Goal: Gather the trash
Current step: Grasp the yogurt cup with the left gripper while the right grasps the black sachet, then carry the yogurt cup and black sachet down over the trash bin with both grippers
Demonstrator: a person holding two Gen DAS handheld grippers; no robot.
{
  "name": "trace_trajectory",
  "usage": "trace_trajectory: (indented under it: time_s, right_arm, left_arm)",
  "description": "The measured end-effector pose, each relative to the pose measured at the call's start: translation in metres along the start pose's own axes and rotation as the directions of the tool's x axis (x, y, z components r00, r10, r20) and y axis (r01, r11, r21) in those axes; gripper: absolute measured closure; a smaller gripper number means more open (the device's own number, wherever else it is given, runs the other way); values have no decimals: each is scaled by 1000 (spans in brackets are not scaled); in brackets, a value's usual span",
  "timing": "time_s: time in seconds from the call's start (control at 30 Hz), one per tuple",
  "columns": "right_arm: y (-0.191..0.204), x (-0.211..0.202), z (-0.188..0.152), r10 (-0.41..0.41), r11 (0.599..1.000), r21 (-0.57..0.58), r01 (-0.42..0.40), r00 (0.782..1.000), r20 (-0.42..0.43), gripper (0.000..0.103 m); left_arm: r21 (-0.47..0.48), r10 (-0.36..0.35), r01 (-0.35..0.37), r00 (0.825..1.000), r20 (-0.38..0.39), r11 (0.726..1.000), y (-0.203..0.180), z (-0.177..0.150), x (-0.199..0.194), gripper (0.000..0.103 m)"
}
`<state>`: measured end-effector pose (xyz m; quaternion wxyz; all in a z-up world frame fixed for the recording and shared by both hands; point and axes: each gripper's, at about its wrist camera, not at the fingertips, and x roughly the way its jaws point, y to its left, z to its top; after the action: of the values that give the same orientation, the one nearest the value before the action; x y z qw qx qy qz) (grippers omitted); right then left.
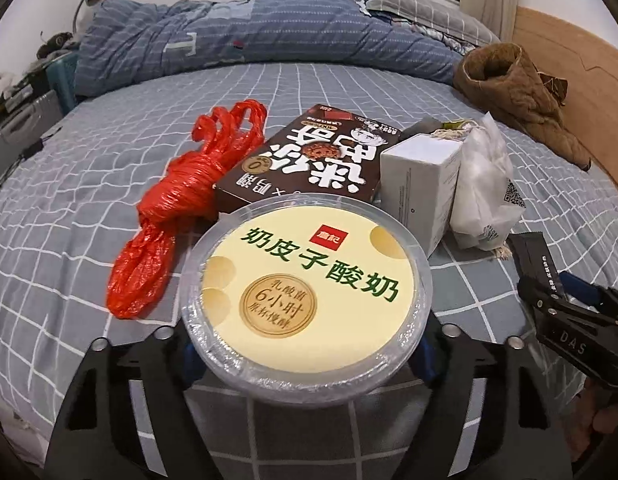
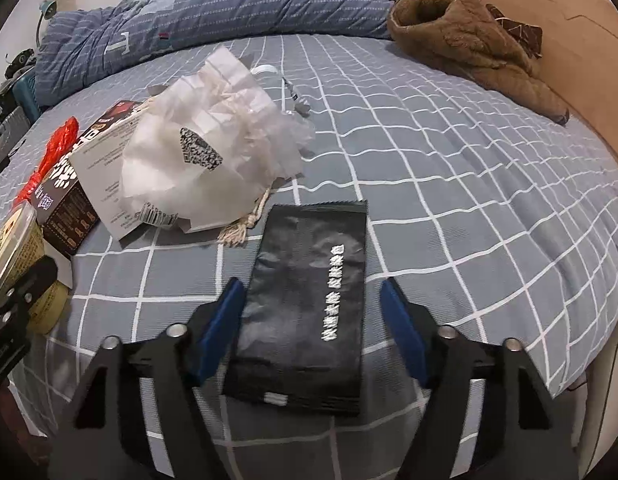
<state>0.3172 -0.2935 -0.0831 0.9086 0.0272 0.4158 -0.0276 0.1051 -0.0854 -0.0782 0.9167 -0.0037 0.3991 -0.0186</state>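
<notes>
Nearest the left wrist camera, a sealed round yogurt tub (image 1: 307, 300) sits between the left gripper (image 1: 305, 350) fingers, whose blue pads meet its sides. Only this view shows the tub's printed lid whole, the knotted red plastic bag (image 1: 177, 208) at its left, and the brown cookie box (image 1: 309, 160) and white carton (image 1: 419, 184) behind. The right wrist view alone shows the flat black sachet (image 2: 309, 304) lying on the checked bedsheet (image 2: 469, 184) between the right gripper (image 2: 311, 332) pads, gaps visible either side. A crumpled white bag (image 2: 201, 160), contents indiscernible, lies beyond it.
</notes>
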Motion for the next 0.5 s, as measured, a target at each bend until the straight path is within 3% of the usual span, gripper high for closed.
trace_trajectory:
  time_s: [0.5]
  right_arm:
    - [-1,-6,0,16,1000,6,-16,1000,11,54]
  left_arm:
    - [14,3,-3,1000,12,1000,-3,-3,-8,30]
